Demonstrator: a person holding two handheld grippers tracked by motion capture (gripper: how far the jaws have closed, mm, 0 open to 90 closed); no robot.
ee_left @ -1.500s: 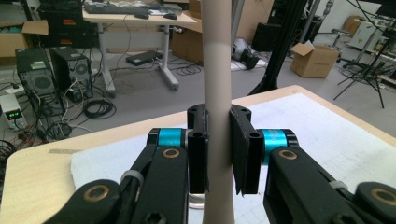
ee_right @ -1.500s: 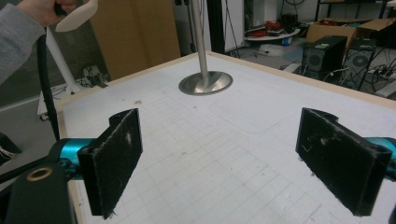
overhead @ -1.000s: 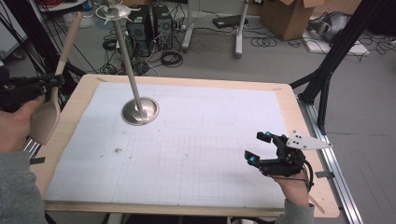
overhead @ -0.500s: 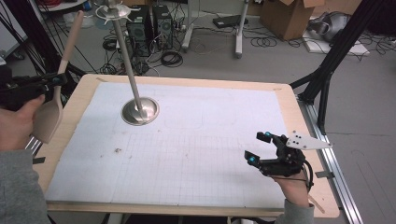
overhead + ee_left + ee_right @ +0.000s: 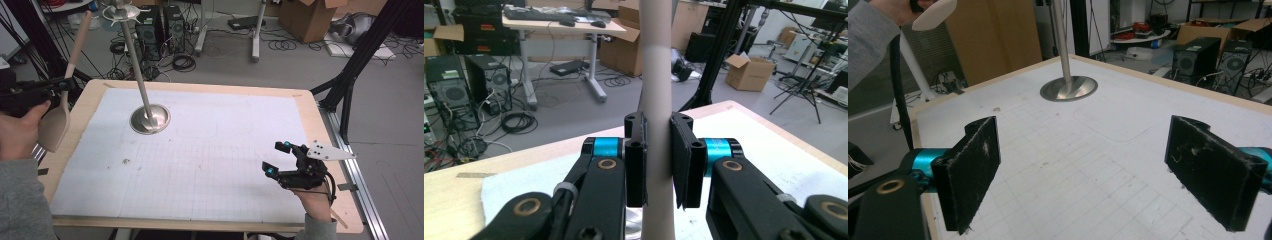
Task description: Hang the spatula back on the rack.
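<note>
my left gripper (image 5: pixel 658 165) is clamped on the handle of a spatula (image 5: pixel 60 107) — in the left gripper view the pale handle (image 5: pixel 656 100) runs straight up between the two black pads, and both press on it. from the high view i see the spatula held off the table's left edge, blade down and handle tilted up and away, above the floor rather than over the mat (image 5: pixel 210 165). my left hand (image 5: pixel 20 132) sits just beside the blade.

my right gripper (image 5: pixel 281 160) is at the near right corner of the table (image 5: pixel 330 130), over the mat, its jaws wide apart with nothing between them — the right gripper view looks through that gap across the gridded mat.

a steel stand (image 5: pixel 150 119) rests on the far left part of the mat, its round base flat and its thin pole leaning up toward the far side. it is well apart from both grippers. in the right gripper view the stand (image 5: pixel 1069 87) is straight ahead and the spatula blade (image 5: pixel 934 14) shows at the top left.
</note>
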